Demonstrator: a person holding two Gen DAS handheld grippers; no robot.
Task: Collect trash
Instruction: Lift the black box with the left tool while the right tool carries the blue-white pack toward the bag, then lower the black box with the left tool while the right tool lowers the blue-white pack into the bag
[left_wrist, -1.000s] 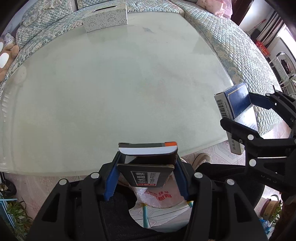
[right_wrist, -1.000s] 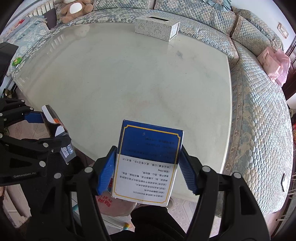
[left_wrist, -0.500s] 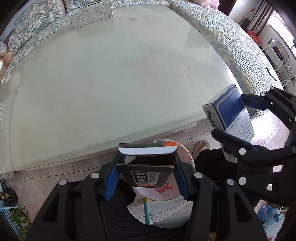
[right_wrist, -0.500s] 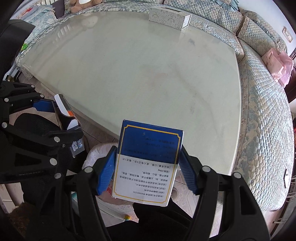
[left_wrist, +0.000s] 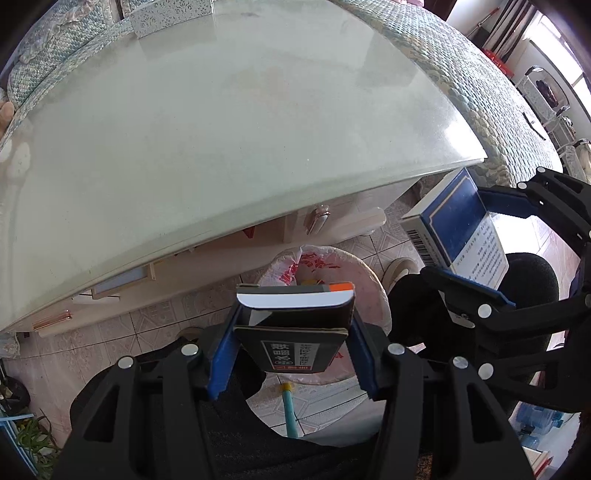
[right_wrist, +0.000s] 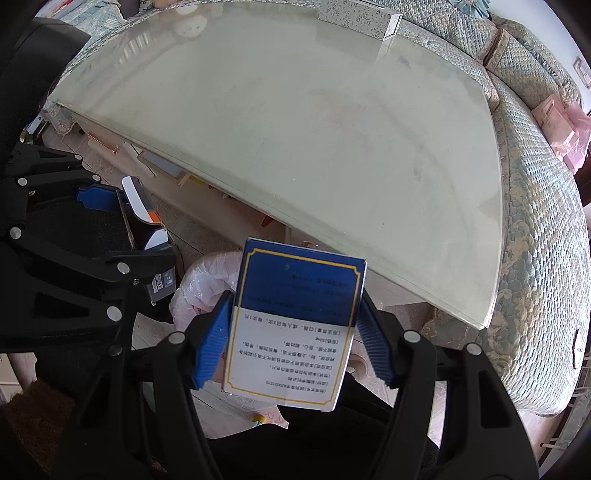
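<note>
Now both tongs point steeply down past the near edge of the glass-topped table. The left gripper has its blue pads pressed on the two narrow sides of a dark carton, black-faced with a white and orange top edge, so the carton sits squarely between the fingers. Directly below it, just off the table's near edge, is the bin with its pink plastic liner, printed in red, standing on patterned floor tiles. The right gripper pinches a blue-and-white box by its sides, printed face toward the camera; that box hangs over the same liner, beside the table's near edge. From the left wrist view the right tongs and their box appear off the table's near right corner. On the table's far side rests a patterned tissue box. Curving round the table's far and right sides is a quilted blue-green sofa.
</note>
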